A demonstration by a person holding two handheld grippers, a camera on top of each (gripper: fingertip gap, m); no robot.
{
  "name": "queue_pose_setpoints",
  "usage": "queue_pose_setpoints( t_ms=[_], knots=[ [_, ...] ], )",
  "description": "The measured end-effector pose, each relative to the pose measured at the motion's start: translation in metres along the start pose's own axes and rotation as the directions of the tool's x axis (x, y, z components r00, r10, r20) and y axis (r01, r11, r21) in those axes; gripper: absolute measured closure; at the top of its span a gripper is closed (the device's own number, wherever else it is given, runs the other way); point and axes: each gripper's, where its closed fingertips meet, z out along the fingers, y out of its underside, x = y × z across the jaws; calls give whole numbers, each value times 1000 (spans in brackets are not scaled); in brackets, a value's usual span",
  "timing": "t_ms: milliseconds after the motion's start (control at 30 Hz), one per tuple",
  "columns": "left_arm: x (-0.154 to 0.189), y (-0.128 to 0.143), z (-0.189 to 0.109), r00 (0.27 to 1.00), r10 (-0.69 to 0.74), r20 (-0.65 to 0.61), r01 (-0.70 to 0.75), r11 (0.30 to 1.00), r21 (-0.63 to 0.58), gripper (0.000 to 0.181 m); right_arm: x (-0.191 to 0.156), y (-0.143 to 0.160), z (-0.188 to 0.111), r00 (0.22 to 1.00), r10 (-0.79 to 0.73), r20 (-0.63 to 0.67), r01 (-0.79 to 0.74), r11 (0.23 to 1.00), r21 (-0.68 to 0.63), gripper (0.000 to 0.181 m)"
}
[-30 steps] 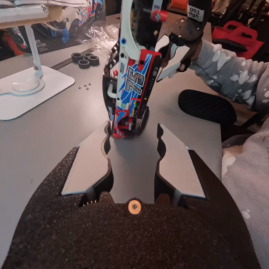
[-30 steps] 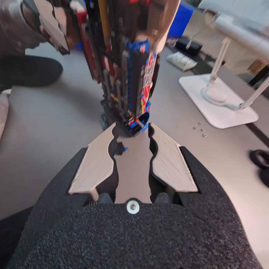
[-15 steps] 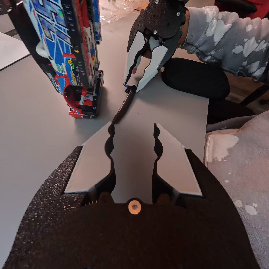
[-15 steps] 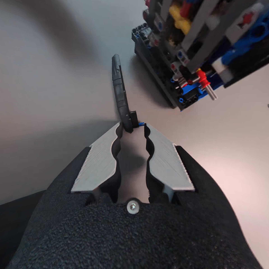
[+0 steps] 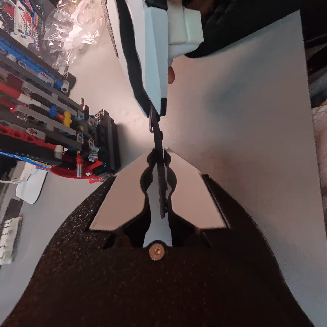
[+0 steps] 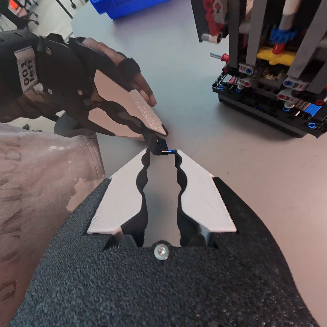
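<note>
A long thin black brick strip with a small block and a blue pin at one end is held between both grippers over the grey table. My left gripper is shut on it, and the strip runs back between the fingers. My right gripper is shut on the pin end. In the left wrist view the right gripper comes in from above. In the right wrist view the left gripper comes in from the left. A colourful brick-built car stands on end beside them and also shows in the right wrist view.
A crumpled clear plastic bag lies behind the car. A white stand base and a booklet are at the left. The table's edge is close on the right. A blue bin is at the far side. A person's pale trousers are near. My left and right fingertips are right by each other.
The black strip lay on the table beside the car with the right gripper at its pin end. My left gripper has moved onto the strip and shut on it; both now hold it.
</note>
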Motion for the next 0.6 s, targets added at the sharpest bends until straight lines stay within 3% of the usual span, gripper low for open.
queue_pose_setpoints(
  t_ms=[33,100,167,300,433,500,600],
  knots=[
    [1,-4,-4,999,-39,-32,40,999,26,175,-4,-5,-3,999,-30,23,29,999,32,156],
    [2,-16,-16,975,-169,-145,187,975,122,175,-13,-19,-12,987,-156,45,148,978,145,151],
    [3,-33,-34,903,-287,-321,365,906,214,175,-28,-25,-24,942,-332,48,311,919,243,146],
    [-4,-52,-58,734,-405,-545,602,760,246,176,-41,-31,-27,881,-473,-27,462,844,274,147],
    [-1,-60,-62,682,-412,-604,646,727,235,176,-53,-48,-25,863,-501,-59,493,813,309,161],
    [-1,-61,-62,674,-419,-608,658,715,236,176,-58,-49,-25,858,-513,-26,496,814,302,172],
    [1,-62,-67,655,-426,-624,674,703,228,175,-65,-50,-26,874,-484,46,447,837,316,175]
  ],
)
